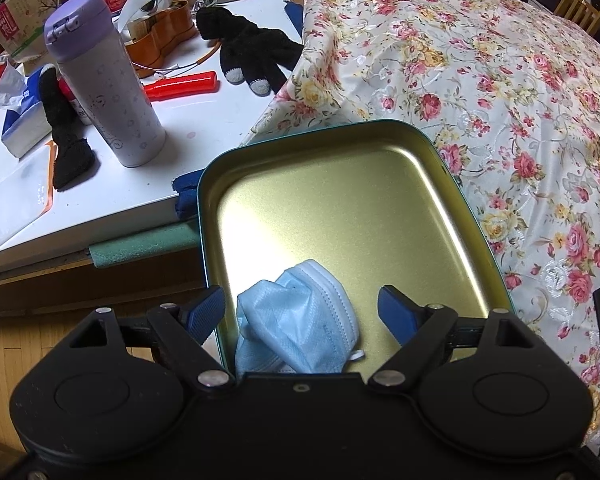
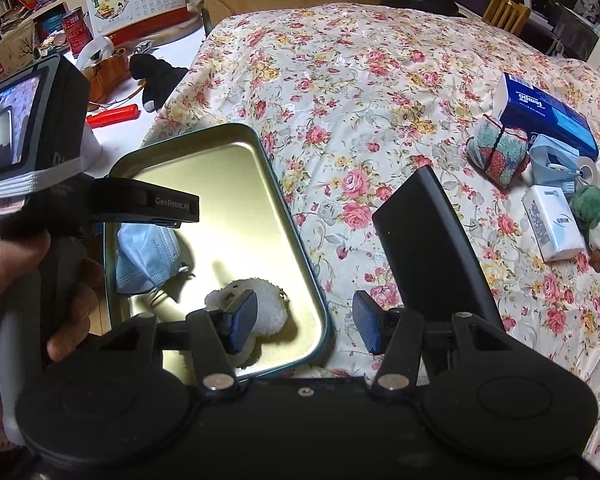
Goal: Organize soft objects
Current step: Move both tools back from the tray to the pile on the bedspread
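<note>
**Mask and fluffy toy in the tin**

A big flowery cloth covers the bed. A white tabletop stands to the left of it. A metal tin with a gold inside and green rim sits at the near left edge of the cloth, beside the tabletop.

The left gripper hangs over the near part of the tin. Its jaws are apart. A crumpled blue face mask lies between them on the tin floor, and the pads do not touch it.

The right gripper hangs over the near right corner of the tin. Its jaws are apart too, and hold nothing. A small white fluffy toy lies in the tin, partly hidden behind the left jaw.

Far to the right on the cloth lie a blue tissue pack, rolled socks and a green plush toy. On the tabletop stand a purple bottle and black gloves.
</note>
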`<state>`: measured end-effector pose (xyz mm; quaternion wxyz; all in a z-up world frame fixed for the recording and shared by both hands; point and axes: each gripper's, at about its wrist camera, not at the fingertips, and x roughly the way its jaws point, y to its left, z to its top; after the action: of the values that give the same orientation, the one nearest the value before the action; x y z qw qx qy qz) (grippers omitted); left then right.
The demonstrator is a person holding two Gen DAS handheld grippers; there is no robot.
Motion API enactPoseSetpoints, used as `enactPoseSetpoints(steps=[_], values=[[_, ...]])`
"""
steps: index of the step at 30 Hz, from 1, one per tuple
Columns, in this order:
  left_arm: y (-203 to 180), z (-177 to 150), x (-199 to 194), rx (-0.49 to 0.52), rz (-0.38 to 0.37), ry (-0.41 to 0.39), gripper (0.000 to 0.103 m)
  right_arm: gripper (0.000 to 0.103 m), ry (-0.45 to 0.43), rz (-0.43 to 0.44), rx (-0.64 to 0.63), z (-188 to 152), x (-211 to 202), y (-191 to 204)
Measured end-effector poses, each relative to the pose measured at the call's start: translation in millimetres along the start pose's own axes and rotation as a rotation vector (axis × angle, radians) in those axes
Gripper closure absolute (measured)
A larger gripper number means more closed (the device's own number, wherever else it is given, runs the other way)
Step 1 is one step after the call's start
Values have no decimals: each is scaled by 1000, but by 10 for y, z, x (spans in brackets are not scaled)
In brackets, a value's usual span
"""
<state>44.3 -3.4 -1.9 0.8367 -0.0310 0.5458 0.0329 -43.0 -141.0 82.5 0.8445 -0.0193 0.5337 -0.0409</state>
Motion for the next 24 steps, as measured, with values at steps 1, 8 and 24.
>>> enactPoseSetpoints(steps=[1,8,24], values=[[-4,-2,-1,2,2,0,22,52,0,-3,2,-1,-5,-1],[-4,-8,2,10,4,1,22,52,-2,-18,12,-12,-40,-22],[-46,-47,11,43,16,15,22,51,1,-37,27,-37,-151,-87]])
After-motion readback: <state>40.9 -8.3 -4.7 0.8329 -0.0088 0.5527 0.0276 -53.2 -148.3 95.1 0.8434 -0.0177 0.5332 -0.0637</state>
